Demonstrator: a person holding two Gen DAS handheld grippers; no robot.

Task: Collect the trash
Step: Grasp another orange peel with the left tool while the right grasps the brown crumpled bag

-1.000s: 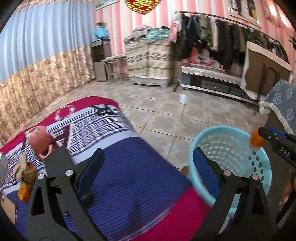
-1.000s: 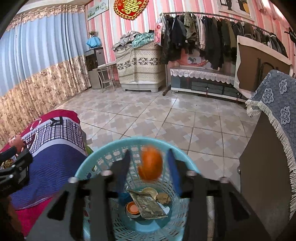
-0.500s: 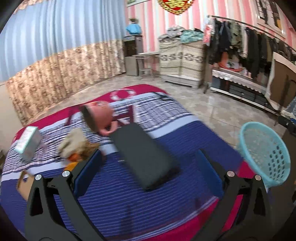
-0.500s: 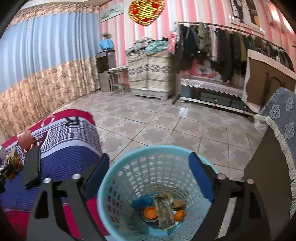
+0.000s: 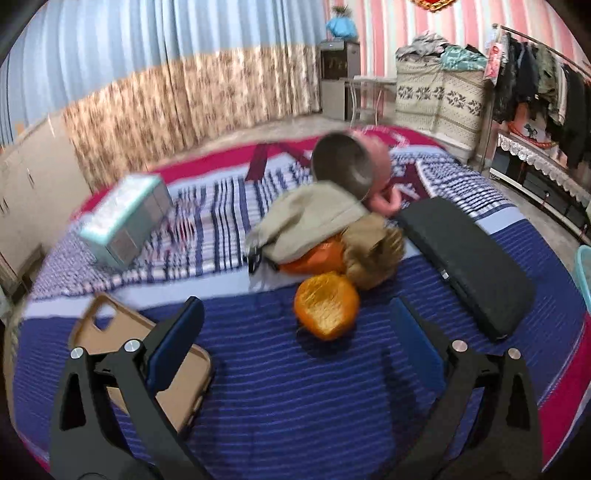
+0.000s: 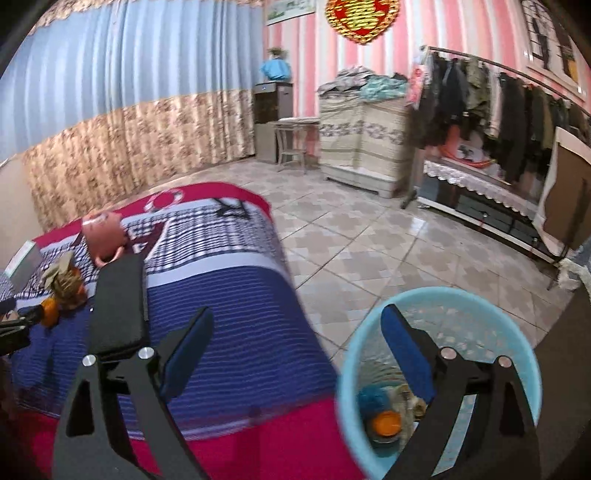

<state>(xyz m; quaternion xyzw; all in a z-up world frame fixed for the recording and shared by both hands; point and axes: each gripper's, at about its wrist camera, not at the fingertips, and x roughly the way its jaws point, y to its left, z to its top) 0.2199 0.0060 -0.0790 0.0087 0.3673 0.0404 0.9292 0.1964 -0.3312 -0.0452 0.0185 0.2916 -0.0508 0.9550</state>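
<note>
My left gripper [image 5: 295, 332], jaws wide, has the orange wrapper [image 5: 327, 305] at twelve o'clock; right gripper [image 6: 295, 354] wide, empty, basket [image 6: 480, 314] at four.

The left claw [image 5: 295, 343] pointed downward at a slant, its blue-padded jaws spread wide with nothing gripped. The right claw [image 6: 297, 350] likewise angled down, jaws wide apart and empty.

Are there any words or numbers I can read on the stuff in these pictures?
None can be read.
Tissue box: any print is blurred.
Red and gold wall ornament: its pattern is too blurred to read.
Framed picture above the curtain: too small.
</note>
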